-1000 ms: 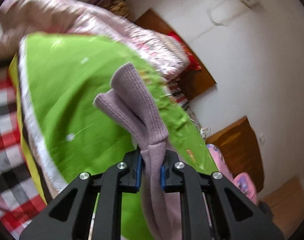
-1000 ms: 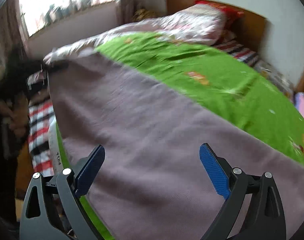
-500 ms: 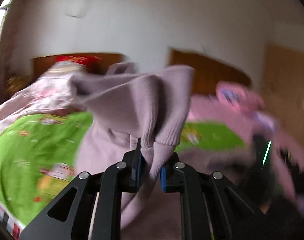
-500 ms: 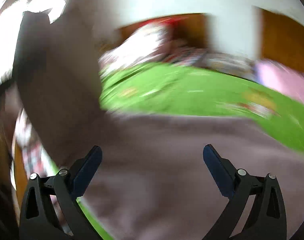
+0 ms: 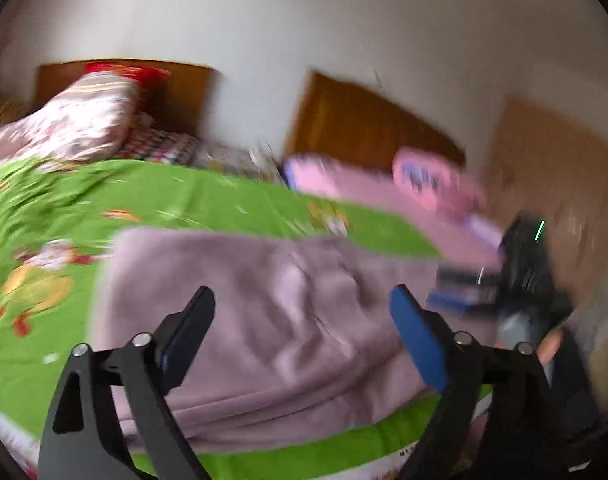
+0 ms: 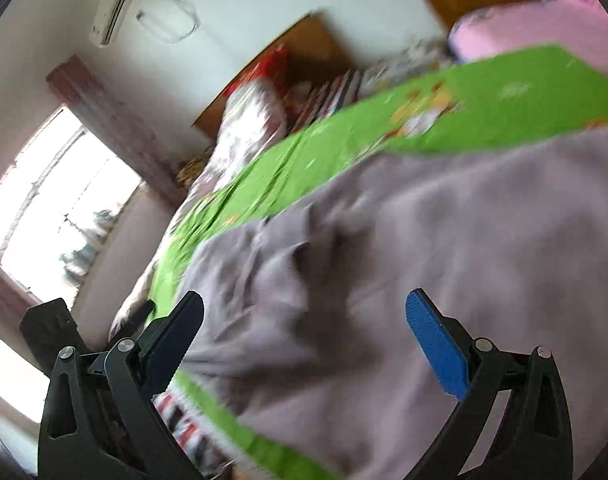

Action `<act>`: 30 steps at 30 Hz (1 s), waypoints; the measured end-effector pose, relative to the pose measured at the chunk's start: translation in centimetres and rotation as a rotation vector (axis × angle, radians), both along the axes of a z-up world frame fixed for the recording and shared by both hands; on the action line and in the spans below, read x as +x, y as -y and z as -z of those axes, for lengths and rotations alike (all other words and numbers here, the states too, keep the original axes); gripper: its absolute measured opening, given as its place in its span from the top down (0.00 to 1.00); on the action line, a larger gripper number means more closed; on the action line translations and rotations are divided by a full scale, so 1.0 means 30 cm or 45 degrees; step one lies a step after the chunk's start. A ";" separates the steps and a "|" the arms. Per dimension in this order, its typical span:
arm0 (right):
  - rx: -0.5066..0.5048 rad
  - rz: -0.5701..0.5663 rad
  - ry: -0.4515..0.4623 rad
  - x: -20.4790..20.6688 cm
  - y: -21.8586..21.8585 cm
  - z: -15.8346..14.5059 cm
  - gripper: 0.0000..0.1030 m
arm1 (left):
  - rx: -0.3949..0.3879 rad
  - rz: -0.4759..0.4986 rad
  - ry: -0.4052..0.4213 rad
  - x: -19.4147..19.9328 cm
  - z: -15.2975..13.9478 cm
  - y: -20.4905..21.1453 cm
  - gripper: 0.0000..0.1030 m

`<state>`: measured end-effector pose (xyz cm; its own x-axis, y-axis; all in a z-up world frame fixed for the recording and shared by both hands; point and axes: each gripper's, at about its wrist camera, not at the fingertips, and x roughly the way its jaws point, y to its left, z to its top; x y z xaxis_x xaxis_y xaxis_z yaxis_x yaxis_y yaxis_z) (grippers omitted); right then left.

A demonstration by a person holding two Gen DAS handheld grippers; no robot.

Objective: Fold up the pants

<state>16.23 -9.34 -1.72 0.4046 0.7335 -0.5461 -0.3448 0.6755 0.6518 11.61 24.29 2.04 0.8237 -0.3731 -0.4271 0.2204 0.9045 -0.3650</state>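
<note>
White walls close in a bedroom where a bed [image 5: 208, 196] under a bright green cover printed with cartoon figures takes up most of both views. At its head a wooden headboard [image 5: 184, 92] backs a flowered quilt [image 5: 76, 120] bunched into a heap, with a red pillow [image 5: 124, 69] above it. To the right of the bed in the left wrist view sit pink bedding [image 5: 368, 192] and a pink cushion [image 5: 432, 176], with more brown wooden furniture [image 5: 360, 120] against the wall. The right wrist view, rolled to one side, takes in a bright window [image 6: 52, 208] and an air conditioner [image 6: 114, 6] high on the wall.

The pants [image 5: 272, 320], a soft mauve knit, lie on the green cover near the bed's front edge, doubled over in thick layers with loose creases across the top. Both frames are blurred, so finer detail of the fabric cannot be made out.

The left hand-held gripper [image 5: 300, 320] hangs over the pants with its jaws opening; nothing sits between the blue pads, and the cloth lies below them. The right hand-held gripper [image 6: 304, 328] hovers over the same pile, jaws spread wide and clear of the fabric. It also shows at the right of the left wrist view as a dark blurred shape [image 5: 520, 280], with a fingertip [image 5: 550, 346] beside it.
</note>
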 end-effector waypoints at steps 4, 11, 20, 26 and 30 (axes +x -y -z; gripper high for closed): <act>-0.149 -0.088 -0.103 -0.002 -0.146 0.035 0.05 | 0.098 -0.185 -0.037 -0.065 0.007 -0.145 0.12; -0.337 -0.027 -0.094 -0.068 -0.185 0.057 0.12 | 0.177 -0.249 -0.106 -0.106 0.109 -0.188 0.12; -0.300 -0.022 -0.064 0.005 -0.243 0.089 0.19 | 0.296 -0.174 -0.185 -0.085 0.241 -0.114 0.11; -0.277 -0.002 -0.024 0.061 -0.247 0.095 0.76 | 0.388 -0.184 -0.200 -0.095 0.252 -0.116 0.11; -0.244 0.016 0.104 0.003 -0.231 0.038 0.82 | 0.383 -0.184 -0.215 -0.114 0.245 -0.127 0.11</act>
<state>16.31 -2.40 -2.85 0.4616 0.6139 -0.6404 -0.3818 0.7891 0.4812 8.18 28.09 -5.30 0.7671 -0.0955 -0.6343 0.0423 0.9942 -0.0986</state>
